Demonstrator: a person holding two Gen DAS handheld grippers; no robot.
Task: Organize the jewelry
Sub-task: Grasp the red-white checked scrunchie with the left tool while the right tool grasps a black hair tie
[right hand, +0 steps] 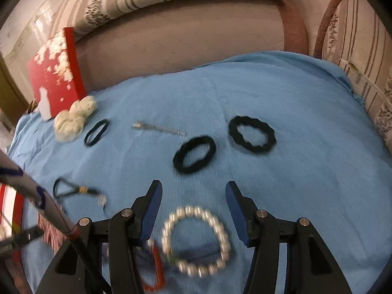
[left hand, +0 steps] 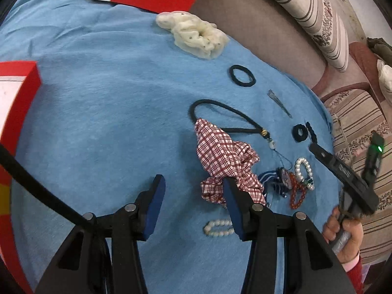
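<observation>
Jewelry and hair ties lie scattered on a blue cloth [left hand: 98,122]. My left gripper [left hand: 194,191] is open over bare cloth, its right finger just in front of a red plaid scrunchie [left hand: 225,159]. A small pearl bracelet [left hand: 218,227] lies by that finger. My right gripper [right hand: 193,196] is open above a larger pearl bracelet [right hand: 196,242], which lies on the cloth between its fingers without touching them. A red bead bracelet [right hand: 154,269] and a blue striped scrunchie [left hand: 272,178] sit beside the pearls.
A red box [left hand: 19,98] stands at the left edge, its flowered lid [right hand: 56,73] at the back. A white scrunchie [right hand: 73,117], thin black hair tie [right hand: 96,132], metal hair clip [right hand: 159,128], two black scrunchies [right hand: 194,154] [right hand: 252,134] and a black cord [left hand: 220,117] lie further out. Striped cushions ring the cloth.
</observation>
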